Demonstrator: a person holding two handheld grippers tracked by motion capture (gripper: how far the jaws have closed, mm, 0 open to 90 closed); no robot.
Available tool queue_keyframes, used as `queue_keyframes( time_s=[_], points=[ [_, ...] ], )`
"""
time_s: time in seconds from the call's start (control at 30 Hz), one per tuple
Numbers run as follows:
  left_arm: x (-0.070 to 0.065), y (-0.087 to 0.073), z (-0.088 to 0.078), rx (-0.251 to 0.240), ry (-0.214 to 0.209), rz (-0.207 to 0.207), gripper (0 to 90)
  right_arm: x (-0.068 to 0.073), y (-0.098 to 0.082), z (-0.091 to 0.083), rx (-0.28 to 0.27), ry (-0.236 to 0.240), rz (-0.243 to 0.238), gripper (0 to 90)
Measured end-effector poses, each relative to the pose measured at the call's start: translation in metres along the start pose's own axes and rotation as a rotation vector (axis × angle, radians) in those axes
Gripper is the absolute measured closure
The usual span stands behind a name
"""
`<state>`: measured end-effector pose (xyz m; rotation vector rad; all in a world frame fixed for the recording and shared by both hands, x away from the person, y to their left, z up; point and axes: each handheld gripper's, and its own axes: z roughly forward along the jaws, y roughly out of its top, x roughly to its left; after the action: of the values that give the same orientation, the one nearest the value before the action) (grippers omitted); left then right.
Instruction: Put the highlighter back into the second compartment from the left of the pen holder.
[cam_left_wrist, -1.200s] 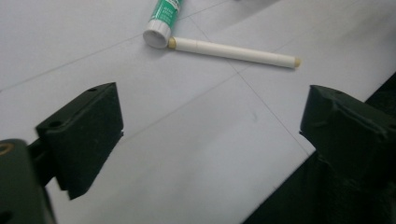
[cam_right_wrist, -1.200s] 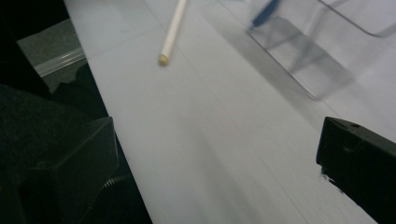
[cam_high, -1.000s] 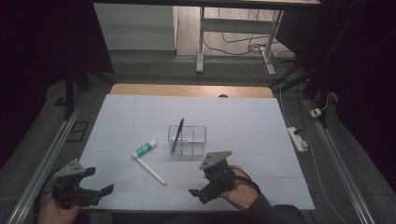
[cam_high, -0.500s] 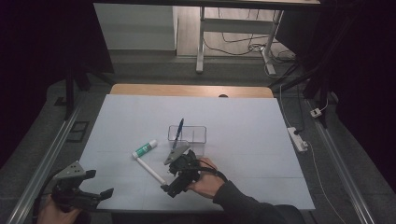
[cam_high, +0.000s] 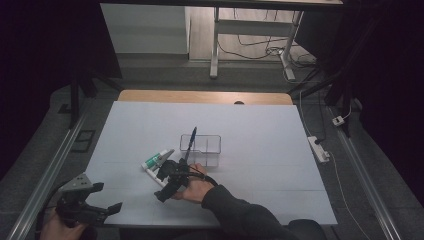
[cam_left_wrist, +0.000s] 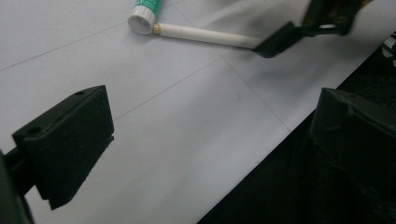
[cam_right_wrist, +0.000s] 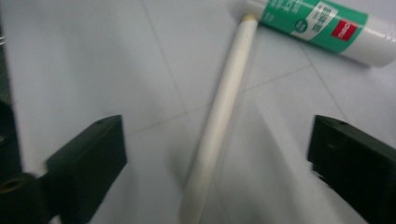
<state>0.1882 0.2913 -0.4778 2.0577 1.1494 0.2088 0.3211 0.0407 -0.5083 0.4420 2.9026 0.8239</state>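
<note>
A white stick lies on the white table, its far end touching the cap end of a green-and-white tube. My right gripper is open and low over the stick, one jaw on each side, not closed on it. In the high view the right gripper sits just left of the front of a clear plastic box, over the stick and below the tube. A dark blue pen leans in the box. My left gripper hangs open and empty at the table's front left corner.
In the left gripper view the stick, the tube's cap and a jaw of the right gripper lie ahead, and the table's front edge runs diagonally. A power strip lies off the table's right edge.
My right gripper has swept left, from the front right of the box to over the white stick. The left gripper has drifted slightly toward the front corner.
</note>
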Motion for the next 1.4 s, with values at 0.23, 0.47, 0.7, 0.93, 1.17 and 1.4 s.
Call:
queue_keyframes(
  time_s=[0.23, 0.47, 0.7, 0.93, 1.17, 1.4],
  points=[
    [-0.001, 0.001, 0.001, 0.011, 0.001, 0.008, 0.0, -0.006, 0.011, 0.016, 0.009, -0.027, -0.008, 32.2],
    [-0.001, 0.001, 0.002, 0.016, 0.003, 0.015, 0.4, -0.010, 0.018, 0.025, 0.020, -0.010, 0.008, 59.0],
    [-0.002, 0.001, 0.002, 0.020, 0.004, 0.019, 0.6, -0.012, 0.019, 0.026, 0.038, -0.010, 0.027, 77.4],
    [-0.002, 0.001, 0.002, 0.021, 0.003, 0.020, 1.0, -0.013, 0.017, 0.023, 0.048, -0.003, 0.052, 78.9],
    [-0.002, 0.001, 0.002, 0.022, 0.004, 0.019, 1.4, -0.010, 0.018, 0.002, -0.024, 0.005, -0.013, 78.9],
    [-0.001, 0.001, 0.002, 0.020, 0.001, 0.015, 1.5, -0.012, 0.017, -0.035, -0.148, 0.026, -0.022, 78.8]
  ],
)
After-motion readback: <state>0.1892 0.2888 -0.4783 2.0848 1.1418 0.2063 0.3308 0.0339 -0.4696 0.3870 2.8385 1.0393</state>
